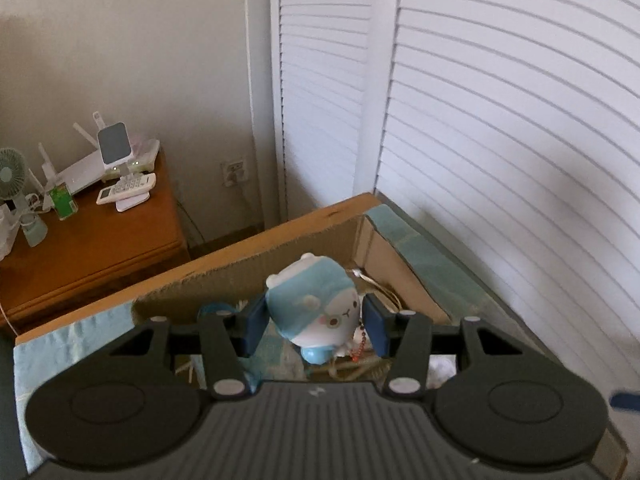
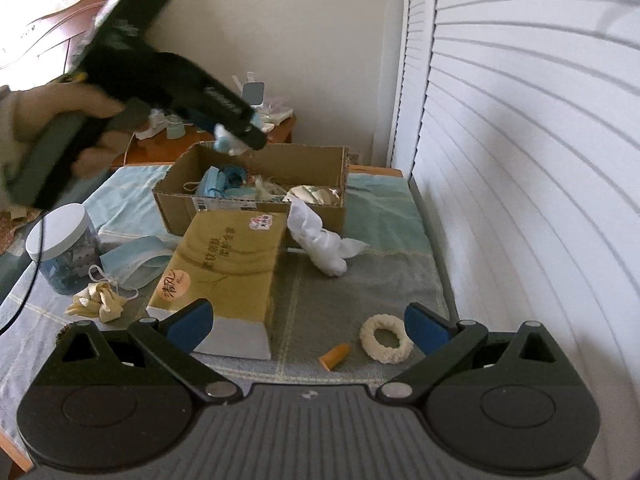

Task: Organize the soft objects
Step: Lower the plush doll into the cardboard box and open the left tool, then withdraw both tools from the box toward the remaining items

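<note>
My left gripper (image 1: 316,322) is shut on a small blue-and-white plush toy (image 1: 316,304) with a face and a red bead chain. It hangs over the open cardboard box (image 1: 256,256), which holds several soft items. In the right wrist view the same box (image 2: 256,184) sits at the back of the table, and the left gripper (image 2: 240,142) hovers above its far-left rim with the plush (image 2: 226,140). My right gripper (image 2: 306,324) is open and holds nothing. A cream scrunchie (image 2: 386,338) lies just inside its right finger, and a crumpled white cloth (image 2: 320,244) lies in front of the box.
A yellow carton (image 2: 228,272) lies in front of the box. Left of it are a face mask (image 2: 132,264), a cream cloth knot (image 2: 98,302) and a white-lidded jar (image 2: 62,248). An orange fingertip piece (image 2: 335,355) lies near the scrunchie. Louvred doors (image 2: 520,160) stand on the right. A wooden side table (image 1: 88,240) stands behind.
</note>
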The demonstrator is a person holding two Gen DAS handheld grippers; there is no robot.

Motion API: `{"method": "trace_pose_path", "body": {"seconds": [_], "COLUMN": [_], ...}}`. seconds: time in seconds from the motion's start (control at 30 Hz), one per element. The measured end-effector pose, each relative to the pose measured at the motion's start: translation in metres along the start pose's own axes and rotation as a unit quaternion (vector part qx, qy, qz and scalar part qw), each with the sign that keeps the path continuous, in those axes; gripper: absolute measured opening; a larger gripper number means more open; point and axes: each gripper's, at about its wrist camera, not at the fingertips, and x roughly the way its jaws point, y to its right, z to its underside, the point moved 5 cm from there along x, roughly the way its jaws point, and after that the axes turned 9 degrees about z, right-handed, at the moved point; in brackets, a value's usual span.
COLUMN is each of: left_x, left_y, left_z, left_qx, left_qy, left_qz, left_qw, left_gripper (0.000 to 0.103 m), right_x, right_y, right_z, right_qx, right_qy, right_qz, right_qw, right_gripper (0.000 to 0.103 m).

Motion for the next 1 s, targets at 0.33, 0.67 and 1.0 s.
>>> {"method": "trace_pose_path", "body": {"seconds": [0.33,0.67,1.0], "left_x": [0.002,-0.056,-0.116], "left_y": [-0.001,0.011,0.033], "left_z": [-0.012,0.021,0.084], "left_qx": [-0.007,0.011,0.01], "left_qy": [0.029,0.039,0.052], "left_qz": [-0.034,-0.039,-0.032], "left_qw": [0.999,0.9984,0.9981], "left_gripper": [0.088,0.094,0.096], "right_x": [0.001,-0.003,0.008], "right_y": [0.005,0.005,0.008], "right_z": [0.004,0.016,0.046], "right_qx": [0.007,0.005,-0.002], "right_qy": [-0.003,-0.005,-0.033], "right_qz": [0.001,0.001,0.007], "right_qw": [1.0,1.0,0.999], "right_gripper": [0.103,0.103,0.103]}}
